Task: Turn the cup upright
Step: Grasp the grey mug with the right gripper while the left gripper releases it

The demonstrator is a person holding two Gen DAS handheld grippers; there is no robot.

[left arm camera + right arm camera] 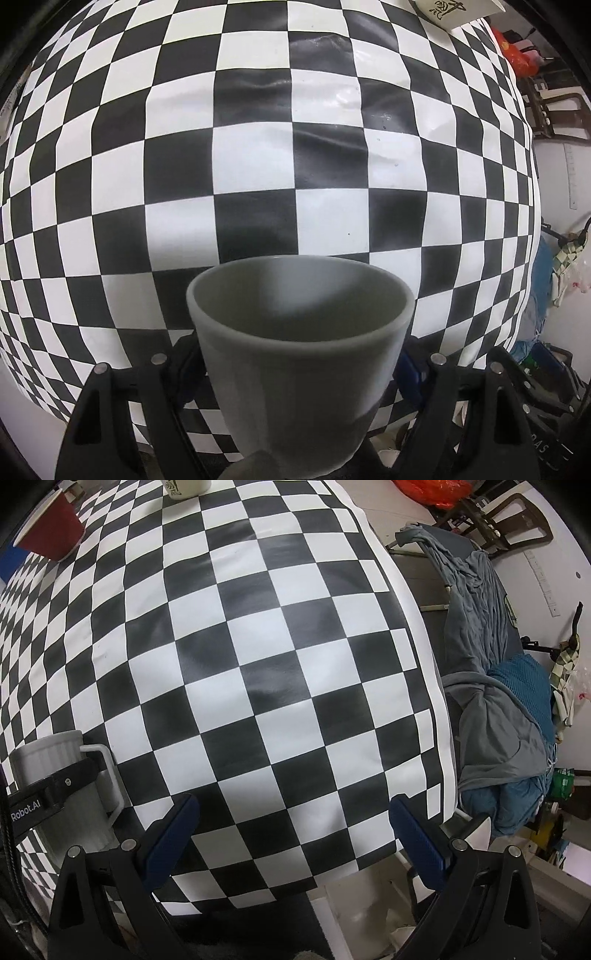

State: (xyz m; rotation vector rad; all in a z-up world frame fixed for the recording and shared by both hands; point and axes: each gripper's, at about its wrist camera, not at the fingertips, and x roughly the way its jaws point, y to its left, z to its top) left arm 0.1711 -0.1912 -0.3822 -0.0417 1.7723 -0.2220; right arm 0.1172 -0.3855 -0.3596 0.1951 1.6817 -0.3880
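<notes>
A grey ribbed cup [299, 354] fills the bottom middle of the left wrist view, its open mouth facing away from the camera toward the checkered cloth. My left gripper [295, 373] is shut on its sides. The same cup [70, 775] shows at the left edge of the right wrist view, with a squared handle and the left gripper's black finger across it. My right gripper [291, 830] is open and empty above the cloth's near edge, to the right of the cup.
A black-and-white checkered cloth [258, 155] covers the table. A red paper cup [51, 531] lies tilted at the far left, a white printed mug [186, 487] at the far edge. Off the table's right edge [439, 716] lie grey and blue clothes [498, 709] and clutter.
</notes>
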